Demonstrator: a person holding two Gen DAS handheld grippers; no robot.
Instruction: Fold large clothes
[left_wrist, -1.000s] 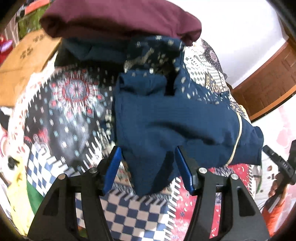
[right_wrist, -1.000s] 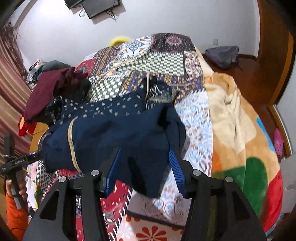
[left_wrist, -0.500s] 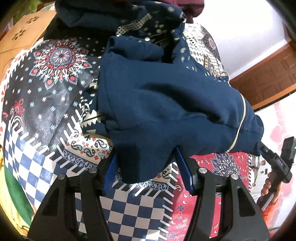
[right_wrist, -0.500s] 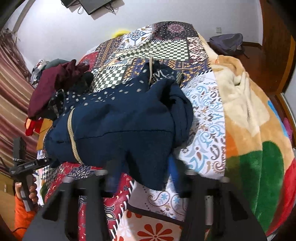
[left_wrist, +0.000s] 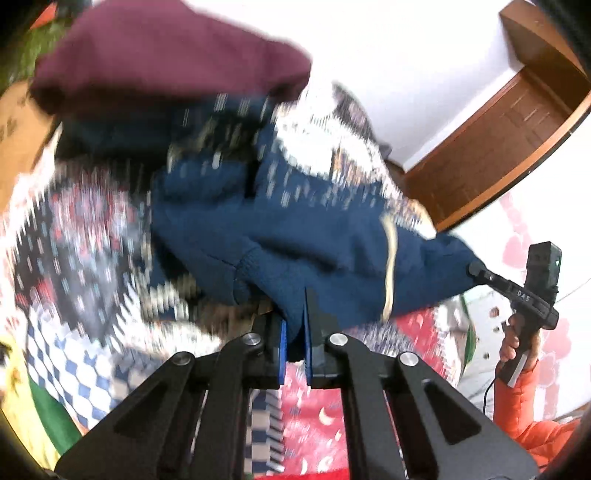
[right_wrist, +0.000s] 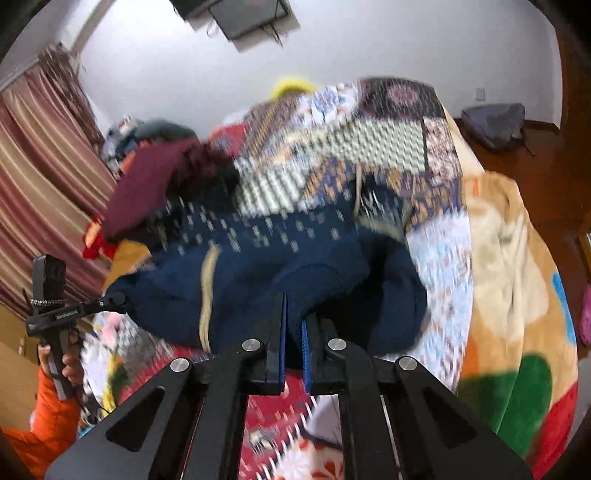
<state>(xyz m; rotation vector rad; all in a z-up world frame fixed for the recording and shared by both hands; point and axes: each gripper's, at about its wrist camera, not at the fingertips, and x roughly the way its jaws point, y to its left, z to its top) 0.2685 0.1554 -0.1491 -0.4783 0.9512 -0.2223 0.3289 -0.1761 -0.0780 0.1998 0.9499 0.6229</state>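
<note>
L gripper (left_wrist: 294, 317): fingers nearly together, navy garment (left_wrist: 325, 243) edge pinched between the blue pads. R gripper (right_wrist: 294, 321): fingers likewise narrow, clamped on another part of the same hem. Garment is seen bunched & slung between both grips over the patchwork bedspread (right_wrist: 388, 147) on the bed; cream stripe across it, dotted part farther back. Maroon clothing (left_wrist: 166, 62) is piled behind. Both grippers are angled downward; each is held by a hand (left_wrist: 517, 343) w/ an orange sleeve (right_wrist: 40, 424).

I see the garment (left_wrist: 325, 236) on the bedspread (left_wrist: 92, 229), another garment (left_wrist: 166, 59) piled behind it, blanket (right_wrist: 517, 277) to its right.
</note>
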